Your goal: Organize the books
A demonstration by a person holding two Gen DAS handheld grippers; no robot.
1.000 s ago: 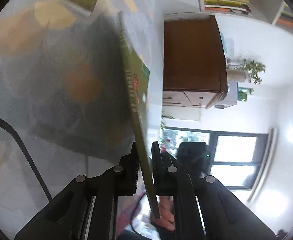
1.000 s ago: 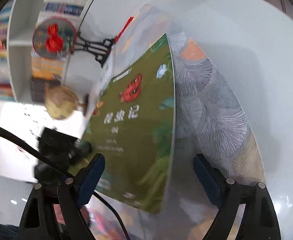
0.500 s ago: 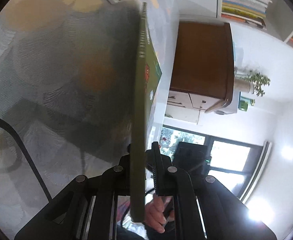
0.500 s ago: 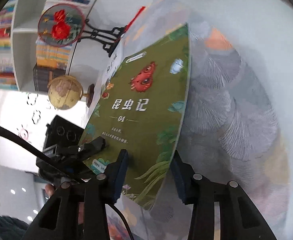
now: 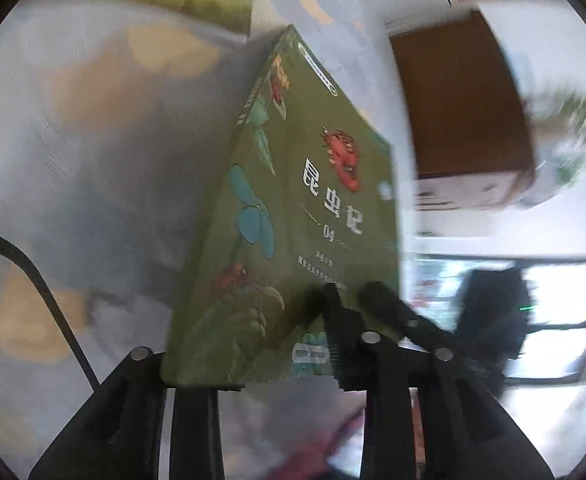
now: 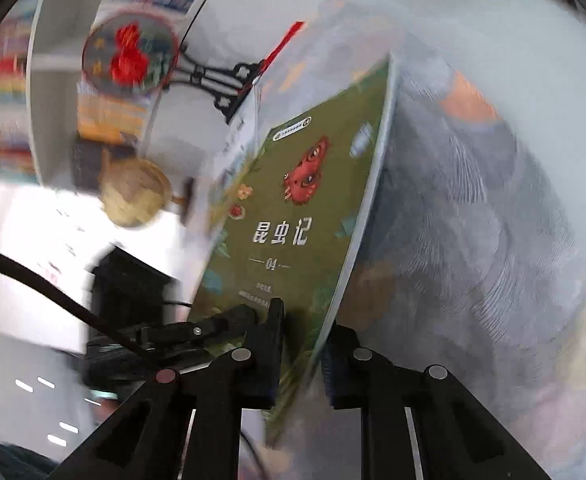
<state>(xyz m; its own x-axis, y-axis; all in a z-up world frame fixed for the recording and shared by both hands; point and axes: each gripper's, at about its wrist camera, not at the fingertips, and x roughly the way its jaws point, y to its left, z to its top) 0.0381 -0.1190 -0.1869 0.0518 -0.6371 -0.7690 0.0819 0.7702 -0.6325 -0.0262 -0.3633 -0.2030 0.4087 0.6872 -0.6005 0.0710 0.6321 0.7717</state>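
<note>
The green book is lifted off the bench, which carries a grey patterned cloth, and it stands between the two tools. Its long axis runs away from both cameras, toward the far side of the bench, and its near short edge is the end that the tools meet.

The right tool has just been closing and is now narrow, clamped on the lower corner of the book near the page edge; one pad lies on the front cover and the other behind the book. The left tool has just been opening. Its jaws stand a little apart around the spine side of the same near edge, and because of the blur one cannot tell if the pads still press on the book. In the left wrist view the cover is now tilted and faces the camera, and the right tool is seen on it.

So the book seems to be passing from the left hand to the right. The right hand is the nearer and firmer one, and the coming move probably depends on its single corner grip, from which the book could swing.
</note>
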